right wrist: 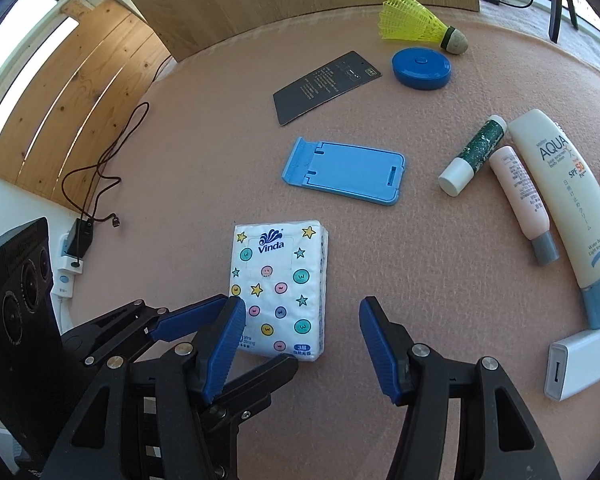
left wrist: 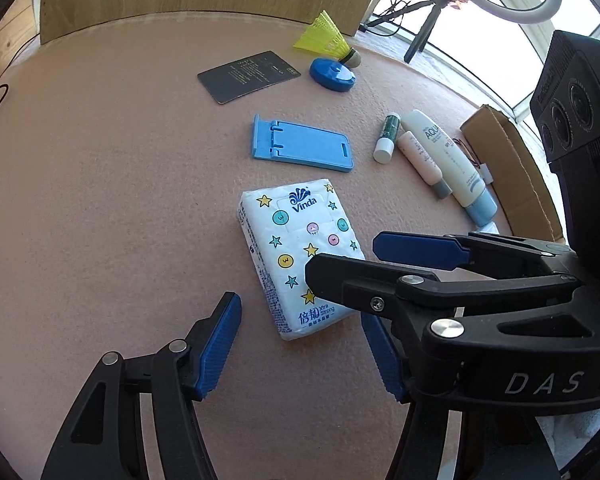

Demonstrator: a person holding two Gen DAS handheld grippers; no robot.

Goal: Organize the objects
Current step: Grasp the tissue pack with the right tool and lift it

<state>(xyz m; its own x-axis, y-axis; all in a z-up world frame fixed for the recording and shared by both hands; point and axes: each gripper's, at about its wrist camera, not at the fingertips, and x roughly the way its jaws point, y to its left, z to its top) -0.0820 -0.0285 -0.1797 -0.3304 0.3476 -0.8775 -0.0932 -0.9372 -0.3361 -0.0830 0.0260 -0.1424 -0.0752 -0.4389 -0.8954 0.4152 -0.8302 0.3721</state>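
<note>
A white Vinda tissue pack (left wrist: 288,248) (right wrist: 278,284) lies flat on the pink table mat (left wrist: 120,200), just ahead of both grippers. My left gripper (left wrist: 300,344) is open and empty, its fingers on either side of the pack's near end. My right gripper (right wrist: 302,340) is open and empty, the pack's near end by its left finger; it crosses the left wrist view (left wrist: 340,260) over the pack's right corner. Beyond lie a blue phone stand (left wrist: 300,144) (right wrist: 344,172), a dark card (left wrist: 248,76) (right wrist: 324,84), a blue round case (left wrist: 332,74) (right wrist: 420,68) and a yellow shuttlecock (left wrist: 328,38) (right wrist: 416,24).
Three tubes lie at the right: a green stick (right wrist: 472,156), a pink tube (right wrist: 524,204) and a white AQUA sunscreen (right wrist: 568,208). A white charger (right wrist: 576,364) lies near right. A cardboard box (left wrist: 512,168) stands at the mat's right edge. Cables and a power strip (right wrist: 72,256) are at the left.
</note>
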